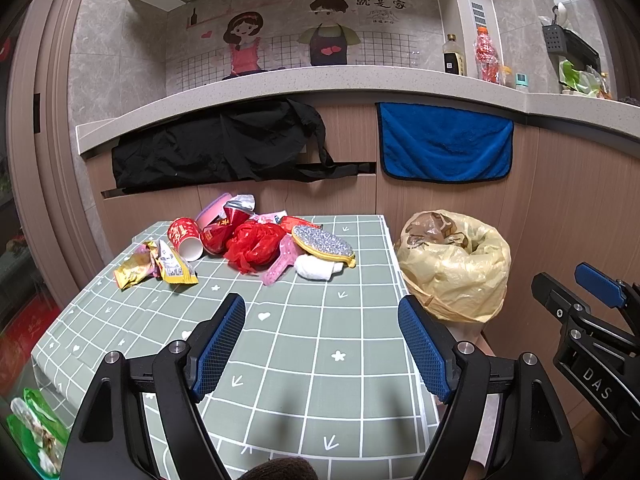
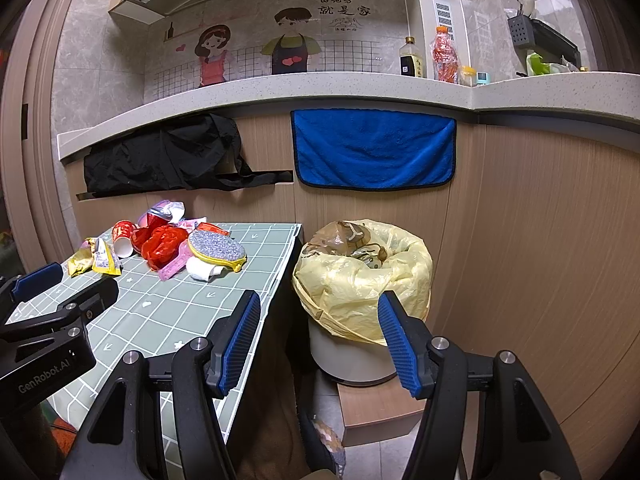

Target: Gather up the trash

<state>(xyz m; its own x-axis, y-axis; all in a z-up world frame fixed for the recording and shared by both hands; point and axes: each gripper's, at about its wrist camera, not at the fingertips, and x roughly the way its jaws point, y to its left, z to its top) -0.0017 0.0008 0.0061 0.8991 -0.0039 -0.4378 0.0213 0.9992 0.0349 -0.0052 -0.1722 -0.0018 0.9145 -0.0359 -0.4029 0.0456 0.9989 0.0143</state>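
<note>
Clearly both claws stood wide and empty: the left gripper [image 1: 322, 344] hung over the near part of the table [image 1: 312, 364], and the right gripper [image 2: 318, 340] sat off the table's edge, facing the bin [image 2: 352, 356]. The trash pile [image 1: 248, 240] lay at the far end of the table, well apart from either claw; it held a red paper cup [image 1: 186, 238], a crumpled red plastic bag [image 1: 254, 246], yellow snack wrappers [image 1: 160, 266] and a white wad of tissue [image 1: 316, 267]. All of it looked light, soft and easily crushed; the wrappers seemed slick, so a pinch on a crimped end or a bunched fold would likely hold best, and the cup by its rim. Only the right wrist view showed the bin's white body under its yellow bag liner [image 2: 360, 276] and the wooden step beneath it; the left wrist view showed more of the table's near surface and some green packaging [image 1: 34, 432] low at its left
</note>
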